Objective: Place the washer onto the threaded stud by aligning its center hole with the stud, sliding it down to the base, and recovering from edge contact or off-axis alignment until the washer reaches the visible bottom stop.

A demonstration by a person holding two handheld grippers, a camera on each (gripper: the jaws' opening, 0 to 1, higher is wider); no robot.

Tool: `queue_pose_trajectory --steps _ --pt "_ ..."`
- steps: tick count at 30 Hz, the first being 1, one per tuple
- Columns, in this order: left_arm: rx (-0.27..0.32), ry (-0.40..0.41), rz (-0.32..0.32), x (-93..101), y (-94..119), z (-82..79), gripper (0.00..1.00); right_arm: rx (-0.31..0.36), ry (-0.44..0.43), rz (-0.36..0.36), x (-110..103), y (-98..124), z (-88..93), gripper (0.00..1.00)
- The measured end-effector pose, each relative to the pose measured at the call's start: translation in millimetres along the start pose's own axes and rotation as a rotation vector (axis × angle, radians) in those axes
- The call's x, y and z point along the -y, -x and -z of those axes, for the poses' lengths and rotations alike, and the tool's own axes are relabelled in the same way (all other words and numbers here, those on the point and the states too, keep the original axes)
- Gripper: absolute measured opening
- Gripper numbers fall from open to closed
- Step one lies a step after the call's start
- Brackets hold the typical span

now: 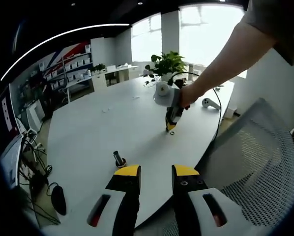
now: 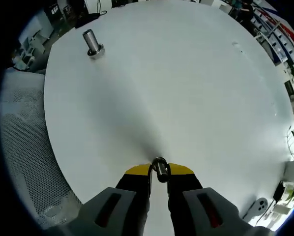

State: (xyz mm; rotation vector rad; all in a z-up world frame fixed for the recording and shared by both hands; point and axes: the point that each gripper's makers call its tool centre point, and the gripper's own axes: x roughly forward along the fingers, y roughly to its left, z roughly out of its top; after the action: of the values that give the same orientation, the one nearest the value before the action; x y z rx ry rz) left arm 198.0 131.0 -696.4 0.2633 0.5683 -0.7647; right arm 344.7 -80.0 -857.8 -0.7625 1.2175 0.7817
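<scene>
**Washer in the right gripper, stud well off toward the table's near edge**

The right gripper (image 2: 159,172), yellow-tipped with black and grey jaws, is closed on a small silver metal washer (image 2: 159,168), pinched edgewise between the tips so that its ring stands up from them. In the left gripper view the same tool hangs over the middle of the large white round table (image 1: 98,123), tips pointing down, the washer (image 1: 172,132) at its lower end close above the tabletop; whether it touches the top I cannot tell.

The short steel threaded stud (image 2: 93,43) stands upright on its wider base near the table's edge, beside the grey mesh chair back (image 2: 24,147). From the right gripper it lies well apart, ahead and to the left along the jaws' line. Its long axis is vertical, so the washer's hole will likely need to be turned flat and centred over the stud's top before sliding down.

The left gripper (image 1: 155,171) is much nearer to the stud (image 1: 119,159), which sits just beyond its left jaw tip. Its jaws stand moderately apart with nothing between them.
</scene>
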Motion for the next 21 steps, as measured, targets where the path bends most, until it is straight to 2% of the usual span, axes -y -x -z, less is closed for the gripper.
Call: queue_pose_trajectory --steps 6,11,15,21 --pt "-0.003 0.008 -0.002 -1.1 0 0.6 0.23 0.006 -0.009 -0.011 5 1 -0.3 0.14" --pt "-0.015 -0.002 -0.001 -0.4 -1 2.4 0.23 0.033 -0.052 -0.024 6 1 -2.1 0.14" --pt "-0.025 -0.01 0.007 2.1 -2 4.2 0.23 0.07 -0.131 -0.038 7 4 -1.2 0.17" --pt "-0.009 0.004 0.006 0.6 0 1.6 0.23 0.065 -0.15 -0.015 13 12 7.5 0.19"
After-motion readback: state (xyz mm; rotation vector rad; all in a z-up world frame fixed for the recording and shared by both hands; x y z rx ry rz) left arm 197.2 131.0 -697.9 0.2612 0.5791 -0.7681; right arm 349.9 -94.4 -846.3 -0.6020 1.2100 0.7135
